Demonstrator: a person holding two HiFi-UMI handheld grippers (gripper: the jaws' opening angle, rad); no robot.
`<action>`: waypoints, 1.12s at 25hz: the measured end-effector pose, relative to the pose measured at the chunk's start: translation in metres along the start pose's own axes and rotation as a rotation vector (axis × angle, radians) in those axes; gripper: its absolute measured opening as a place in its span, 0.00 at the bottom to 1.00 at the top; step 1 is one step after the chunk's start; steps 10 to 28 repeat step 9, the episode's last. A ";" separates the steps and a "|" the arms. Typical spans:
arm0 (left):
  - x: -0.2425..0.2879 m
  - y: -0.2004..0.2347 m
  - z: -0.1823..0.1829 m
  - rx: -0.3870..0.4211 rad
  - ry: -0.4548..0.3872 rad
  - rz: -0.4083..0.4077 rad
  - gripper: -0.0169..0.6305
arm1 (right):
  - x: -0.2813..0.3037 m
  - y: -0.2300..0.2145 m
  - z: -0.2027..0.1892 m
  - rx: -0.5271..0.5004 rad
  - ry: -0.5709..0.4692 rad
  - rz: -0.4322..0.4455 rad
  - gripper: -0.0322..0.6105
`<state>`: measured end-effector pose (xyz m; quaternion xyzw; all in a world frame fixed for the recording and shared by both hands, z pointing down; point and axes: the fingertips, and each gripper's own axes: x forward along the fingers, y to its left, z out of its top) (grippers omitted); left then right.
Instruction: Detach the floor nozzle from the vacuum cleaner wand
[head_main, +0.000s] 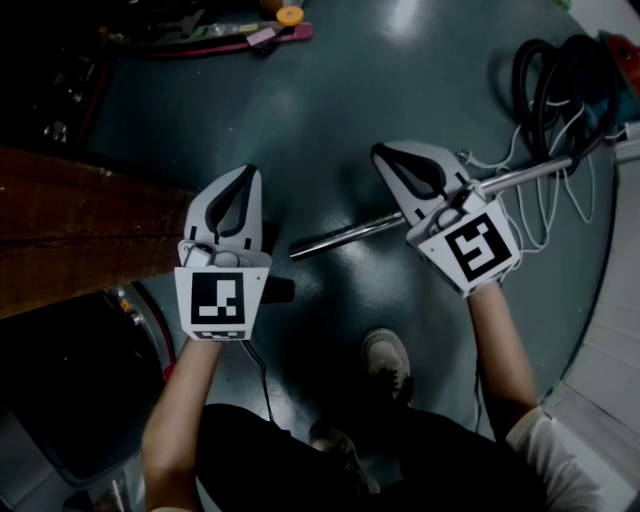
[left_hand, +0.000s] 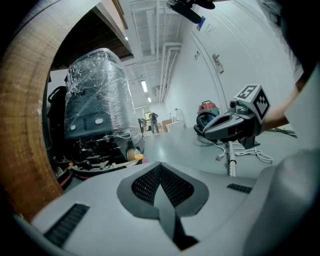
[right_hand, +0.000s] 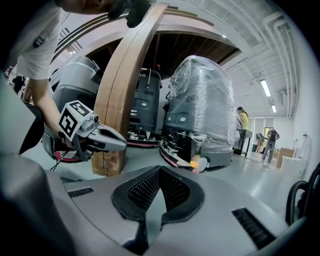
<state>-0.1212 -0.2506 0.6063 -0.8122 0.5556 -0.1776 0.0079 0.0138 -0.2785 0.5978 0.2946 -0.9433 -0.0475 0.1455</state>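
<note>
I can't read a single word, brand or number anywhere. The left marker cube (head_main: 220, 302) and the right marker cube (head_main: 472, 248) show only black-and-white square patterns. The small blue wall sign (left_hand: 200, 22) is too small to read.

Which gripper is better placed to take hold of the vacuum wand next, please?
The right gripper: in the head view it sits directly over the metal wand, while the left gripper is beside the wand's near end. Both are shut, so it would need opening first.
</note>
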 end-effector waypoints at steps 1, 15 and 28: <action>0.001 -0.001 -0.001 0.001 0.001 -0.003 0.03 | 0.000 0.000 -0.002 -0.001 0.004 -0.001 0.09; 0.008 0.000 -0.009 -0.017 0.015 -0.003 0.03 | 0.001 -0.005 -0.009 -0.015 0.022 -0.011 0.09; 0.008 0.000 -0.009 -0.017 0.015 -0.003 0.03 | 0.001 -0.005 -0.009 -0.015 0.022 -0.011 0.09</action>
